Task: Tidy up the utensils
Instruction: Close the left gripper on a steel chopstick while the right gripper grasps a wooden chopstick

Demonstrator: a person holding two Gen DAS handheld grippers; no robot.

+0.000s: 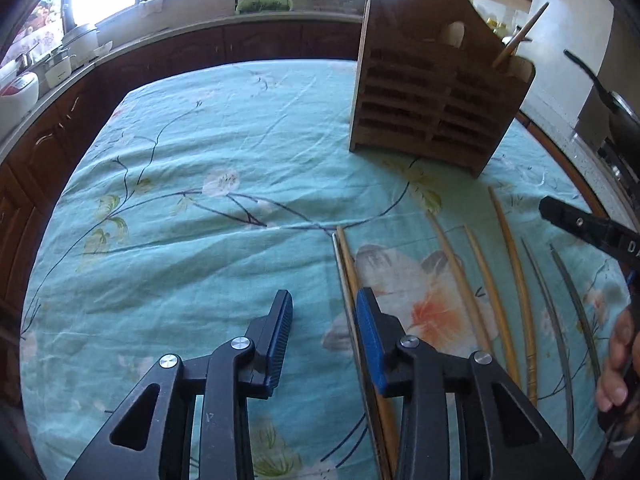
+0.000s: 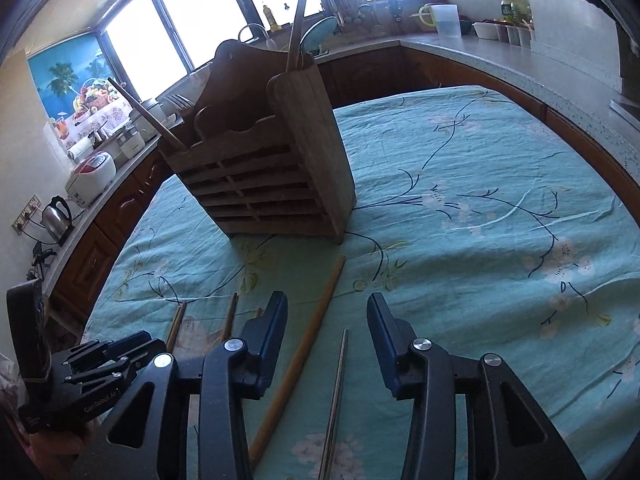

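A wooden slatted utensil holder (image 1: 436, 92) stands on the teal flowered tablecloth (image 1: 200, 160); it also shows in the right wrist view (image 2: 272, 176) with chopsticks (image 2: 298, 20) standing in it. Several wooden and metal chopsticks (image 1: 500, 288) lie side by side on the cloth. My left gripper (image 1: 324, 320) is open and empty, its right finger beside a wooden chopstick (image 1: 350, 268) and a metal one. My right gripper (image 2: 328, 320) is open and empty above a wooden chopstick (image 2: 308, 340) and a metal chopstick (image 2: 338, 392). The right gripper shows at the left view's edge (image 1: 576, 224).
Kitchen counters (image 2: 500, 56) with dark wood cabinets wrap around the table. Appliances, a kettle (image 2: 56, 216) and a rice cooker (image 2: 90, 178) stand on the left counter. A sink and jars sit under the windows. The left gripper's body (image 2: 96, 364) is at the lower left.
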